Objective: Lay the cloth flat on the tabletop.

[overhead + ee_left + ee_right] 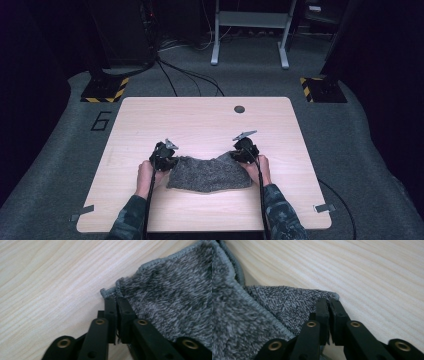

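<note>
Black jaws of the left gripper (116, 298) stand pressed together in the left gripper view, pinching a hemmed corner of a grey fleecy cloth (172, 297) at the middle of the frame. The cloth spreads from that corner across the right side and up to the upper right, its stitched edge running along the top. Pale wood grain of the table (50, 285) takes the whole left half.

In the right gripper view, the right gripper (328, 300) is likewise clamped shut on a corner of the cloth (287, 305) at the frame's centre. A folded layer with a stitched hem lies over the lower left, and the bare table (374, 272) fills the upper right.

From the high view, the left gripper (164, 153) sits left of centre and the right gripper (244, 148) right of centre, each at a far corner of the cloth (210, 174), which lies rumpled on the near middle of the table (200, 120). The left hand (146, 176) and right hand (260, 169) come in from the bottom edge, with patterned sleeves (282, 212) behind them. A small dark round hole (239, 109) marks the tabletop toward its far edge. Around the table lies grey carpet (60, 150), with black-and-yellow striped bases (105, 90) at upper left and upper right, cables (185, 75) trailing across the floor, and a light metal frame (250, 30) at the top centre.
</note>
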A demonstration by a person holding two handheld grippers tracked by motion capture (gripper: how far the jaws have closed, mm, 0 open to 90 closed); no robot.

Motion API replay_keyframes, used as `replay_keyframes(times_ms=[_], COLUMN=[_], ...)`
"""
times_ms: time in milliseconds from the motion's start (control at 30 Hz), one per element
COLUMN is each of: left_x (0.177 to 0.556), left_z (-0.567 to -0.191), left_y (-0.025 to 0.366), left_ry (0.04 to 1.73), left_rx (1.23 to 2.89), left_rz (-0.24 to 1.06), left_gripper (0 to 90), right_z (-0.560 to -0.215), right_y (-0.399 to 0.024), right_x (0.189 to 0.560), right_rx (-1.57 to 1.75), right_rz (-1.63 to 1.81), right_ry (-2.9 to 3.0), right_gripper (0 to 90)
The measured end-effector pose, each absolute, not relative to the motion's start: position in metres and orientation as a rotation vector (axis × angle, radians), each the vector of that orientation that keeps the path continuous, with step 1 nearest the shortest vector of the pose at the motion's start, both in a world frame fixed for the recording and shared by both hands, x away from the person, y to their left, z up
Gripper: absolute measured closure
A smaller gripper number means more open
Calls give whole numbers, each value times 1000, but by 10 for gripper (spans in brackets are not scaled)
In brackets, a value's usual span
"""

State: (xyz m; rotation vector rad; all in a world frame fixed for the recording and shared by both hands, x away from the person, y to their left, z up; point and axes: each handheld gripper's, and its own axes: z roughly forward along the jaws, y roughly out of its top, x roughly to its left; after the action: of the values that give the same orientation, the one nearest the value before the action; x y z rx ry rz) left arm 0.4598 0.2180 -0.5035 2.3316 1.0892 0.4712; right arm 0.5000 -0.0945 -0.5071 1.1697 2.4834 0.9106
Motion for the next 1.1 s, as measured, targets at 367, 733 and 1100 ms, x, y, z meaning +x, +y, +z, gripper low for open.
replay_keyframes(times_ms=[367,733,1100], left_x=[450,467,471], left_z=[-496,-492,-506], left_y=[237,211,197], left_ry=[1126,1040,965], left_rx=[2229,2251,2301], left_rz=[422,416,505], left_gripper=[822,460,822], right_z=[-491,-495,-507], right_y=[-121,-152,-147], right_x=[475,451,439], right_rx=[1224,1361,1346], right_rz=[941,958,922], right_ry=[2426,2412,2419], right_gripper=[727,463,611])
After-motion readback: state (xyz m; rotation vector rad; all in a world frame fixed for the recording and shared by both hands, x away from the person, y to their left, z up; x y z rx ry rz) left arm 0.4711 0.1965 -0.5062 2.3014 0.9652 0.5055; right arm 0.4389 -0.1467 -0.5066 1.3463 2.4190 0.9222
